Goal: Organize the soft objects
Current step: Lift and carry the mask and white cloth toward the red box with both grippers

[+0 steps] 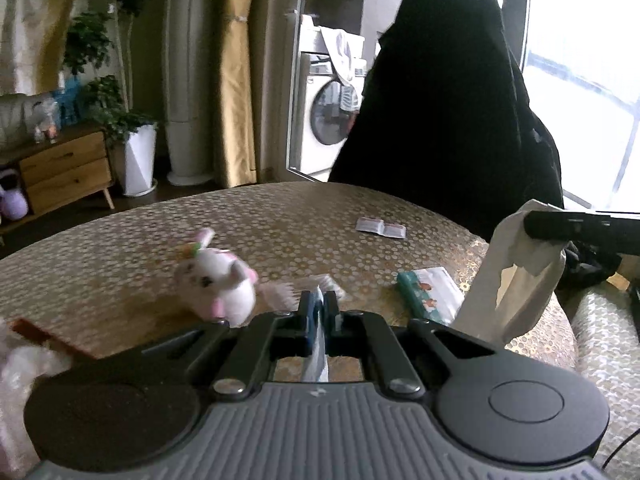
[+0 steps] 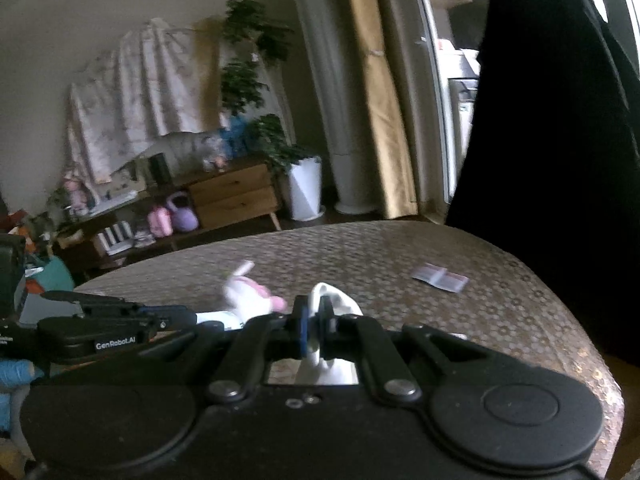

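Tissue [image 1: 516, 276] is what you have in hand: a thin white sheet, pinched by both grippers at once. Your right gripper [image 2: 316, 322] is clenched on one end, the paper bunched between its jaws; in the left wrist view that same gripper holds the sheet up at the right edge, where it hangs in a loose twisted loop above the table [image 1: 120, 248]. Your left gripper [image 1: 319, 304] is also clamped shut, with a pale strip caught between its blue pads that looks like another part of the same sheet, though the link between the two ends is not visible.

Expect it to weigh next to nothing, to have no stiffness, and to tear easily. Pulling the two ends apart is the main risk, so keep slack between your hands. Grip folded or bunched paper, not a single-layer edge.

The white and pink plush toy [image 1: 222, 280] lies on the patterned tablecloth just ahead of the left gripper, blurred. It is soft and squashy, so take it by the body. A teal tissue packet [image 1: 428, 290] sits between the plush and the hanging sheet, and a small leaflet [image 1: 381, 227] lies farther back.
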`<state>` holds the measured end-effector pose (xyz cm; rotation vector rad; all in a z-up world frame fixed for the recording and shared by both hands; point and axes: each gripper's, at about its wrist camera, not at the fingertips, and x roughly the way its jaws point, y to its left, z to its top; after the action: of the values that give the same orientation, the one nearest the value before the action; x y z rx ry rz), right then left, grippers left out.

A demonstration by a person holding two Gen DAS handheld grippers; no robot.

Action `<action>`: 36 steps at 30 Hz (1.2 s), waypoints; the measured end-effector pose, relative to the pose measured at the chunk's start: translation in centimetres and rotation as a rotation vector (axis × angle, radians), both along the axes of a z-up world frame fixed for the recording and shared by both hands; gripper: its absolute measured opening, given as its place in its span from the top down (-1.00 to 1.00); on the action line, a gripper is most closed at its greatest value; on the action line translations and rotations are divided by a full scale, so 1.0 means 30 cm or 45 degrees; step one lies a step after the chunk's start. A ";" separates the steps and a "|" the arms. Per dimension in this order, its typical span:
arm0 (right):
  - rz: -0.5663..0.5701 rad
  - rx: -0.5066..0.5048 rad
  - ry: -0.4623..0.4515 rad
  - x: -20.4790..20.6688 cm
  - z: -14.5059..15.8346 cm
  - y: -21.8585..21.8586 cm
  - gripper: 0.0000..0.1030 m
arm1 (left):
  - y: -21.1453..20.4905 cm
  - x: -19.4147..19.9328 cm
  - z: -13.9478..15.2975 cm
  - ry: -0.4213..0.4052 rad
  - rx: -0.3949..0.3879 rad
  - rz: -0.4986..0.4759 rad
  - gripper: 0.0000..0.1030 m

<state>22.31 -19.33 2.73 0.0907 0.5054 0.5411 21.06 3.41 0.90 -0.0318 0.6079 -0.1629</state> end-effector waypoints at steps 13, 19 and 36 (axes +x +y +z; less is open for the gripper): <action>0.256 -0.004 -0.073 -0.094 0.150 0.321 0.91 | 0.299 -0.223 0.142 -0.064 0.030 0.161 0.91; 0.397 -0.006 -0.073 -0.111 0.206 0.520 0.91 | 0.450 -0.304 0.192 -0.086 0.061 0.238 0.91; 0.603 -0.096 -0.120 -0.088 0.206 1.021 0.91 | 0.790 -0.350 0.159 -0.091 0.039 0.414 0.91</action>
<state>19.67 11.31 8.91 -0.1306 0.4554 0.9836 10.57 27.11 5.66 -0.0941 0.5262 0.1600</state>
